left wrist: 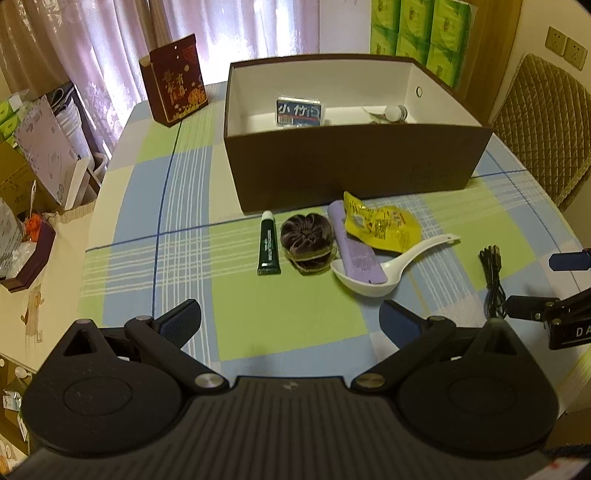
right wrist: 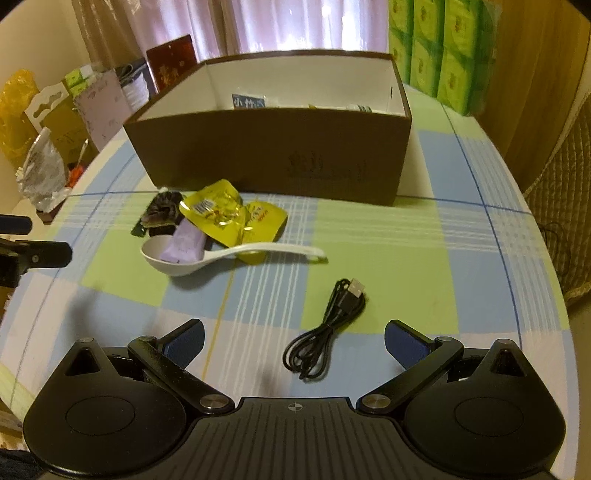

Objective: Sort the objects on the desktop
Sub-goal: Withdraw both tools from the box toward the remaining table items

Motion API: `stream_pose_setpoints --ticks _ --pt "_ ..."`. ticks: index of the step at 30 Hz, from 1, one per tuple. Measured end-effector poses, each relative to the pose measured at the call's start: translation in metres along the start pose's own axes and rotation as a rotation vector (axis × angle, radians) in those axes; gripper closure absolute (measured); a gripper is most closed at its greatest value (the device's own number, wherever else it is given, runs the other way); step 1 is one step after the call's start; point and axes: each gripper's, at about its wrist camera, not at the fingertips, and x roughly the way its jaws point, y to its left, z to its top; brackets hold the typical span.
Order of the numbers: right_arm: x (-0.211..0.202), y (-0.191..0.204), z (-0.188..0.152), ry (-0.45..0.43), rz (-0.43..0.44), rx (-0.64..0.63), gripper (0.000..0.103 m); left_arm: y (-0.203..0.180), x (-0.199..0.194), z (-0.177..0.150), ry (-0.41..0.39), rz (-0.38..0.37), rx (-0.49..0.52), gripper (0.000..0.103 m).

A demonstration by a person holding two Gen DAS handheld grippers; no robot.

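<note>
A brown box (left wrist: pixel 354 162) (right wrist: pixel 273 155) with a white inside stands at the back of the checked table; a blue card pack (left wrist: pixel 301 112) and a small white bottle (left wrist: pixel 394 112) lie in it. In front of it lie a green tube (left wrist: pixel 268 243), a dark purple scrunchie (left wrist: pixel 307 238), a lilac tube (left wrist: pixel 356 247) resting in a white spoon (left wrist: pixel 388 267) (right wrist: pixel 221 254), and a yellow packet (left wrist: pixel 380 223) (right wrist: pixel 229 214). A coiled black USB cable (right wrist: pixel 325 332) (left wrist: pixel 493 284) lies just ahead of my right gripper (right wrist: pixel 293 339), which is open. My left gripper (left wrist: pixel 290 321) is open above bare cloth, short of the tube.
A dark red gift box (left wrist: pixel 175 79) stands at the table's back left. Green tissue packs (left wrist: pixel 421 33) are stacked behind the box, and a quilted chair (left wrist: pixel 543 122) is on the right. Boxes and bags (left wrist: pixel 40 155) crowd the left, beyond the table edge.
</note>
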Motion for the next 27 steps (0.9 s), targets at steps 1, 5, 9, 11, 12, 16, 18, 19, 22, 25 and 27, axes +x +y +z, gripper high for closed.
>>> stream_pose_setpoints --ticks 1,5,9,11,12,16,18,19,22,25,27 --pt "0.003 0.0 -0.001 0.007 -0.005 0.001 0.002 0.0 0.001 -0.001 0.004 0.0 -0.001 0.002" --pt "0.018 -0.006 -0.008 0.037 -0.032 0.025 0.002 0.001 0.006 -0.004 0.016 0.001 -0.004 0.002" --pt "0.03 -0.017 -0.014 0.055 -0.053 0.08 0.002 0.002 0.012 -0.005 0.029 0.013 -0.005 0.002" --pt "0.032 -0.021 -0.015 0.05 -0.05 0.093 0.002 0.003 0.014 -0.005 0.033 0.017 -0.002 0.002" --pt "0.032 -0.021 -0.015 0.043 -0.046 0.093 0.002 0.003 0.016 -0.006 0.036 0.019 -0.001 0.002" --pt "0.038 -0.02 -0.013 0.023 -0.043 0.075 0.002 0.004 0.022 -0.005 0.045 0.019 -0.003 0.002" --pt "0.042 -0.016 -0.014 0.015 -0.043 0.055 0.005 0.004 0.024 -0.005 0.045 0.016 -0.004 0.002" --pt "0.044 -0.014 -0.014 0.012 -0.046 0.041 0.007 0.005 0.025 -0.005 0.043 0.015 -0.005 0.002" --pt "0.052 -0.01 -0.015 0.013 -0.061 -0.002 0.019 0.004 0.027 -0.003 0.031 0.014 0.004 0.002" --pt "0.059 -0.01 -0.016 0.013 -0.07 -0.023 0.034 0.005 0.03 -0.002 0.027 0.012 0.011 0.002" --pt "0.062 -0.012 -0.018 0.008 -0.081 -0.028 0.048 0.006 0.032 0.0 0.022 0.007 0.01 0.002"
